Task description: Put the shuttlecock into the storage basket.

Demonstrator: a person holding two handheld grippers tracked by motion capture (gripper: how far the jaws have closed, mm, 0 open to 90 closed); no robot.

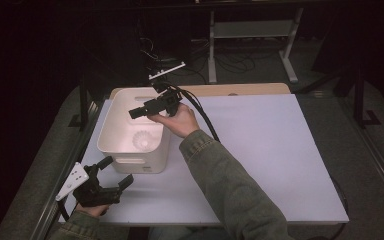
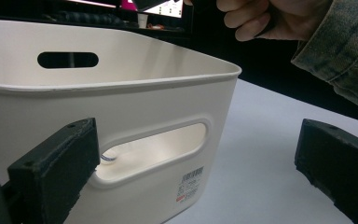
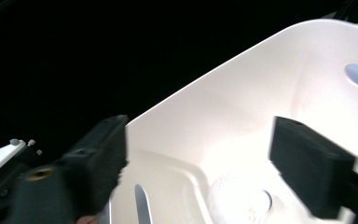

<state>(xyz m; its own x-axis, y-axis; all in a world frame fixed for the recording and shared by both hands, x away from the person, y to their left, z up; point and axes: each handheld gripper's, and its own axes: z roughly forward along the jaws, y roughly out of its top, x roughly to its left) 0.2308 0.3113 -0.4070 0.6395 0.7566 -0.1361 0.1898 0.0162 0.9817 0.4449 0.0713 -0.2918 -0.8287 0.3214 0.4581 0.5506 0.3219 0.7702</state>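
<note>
A white plastic bin with handle slots stands at the table's left. On its floor lies a small white ridged round thing, seen blurred under the jaws in the right gripper view. My right gripper hangs over the bin's opening, pointing left and down into it; its jaws stand apart with nothing between them. My left gripper rests low at the front left, just before the bin's near wall. Its jaws are wide open and face the wall's handle slot, without touching it.
The white table top stretches to the right of the bin. A wooden board lies along the far edge. Beyond the table are dark floor, cables and a metal stand. A metal rail runs along the left side.
</note>
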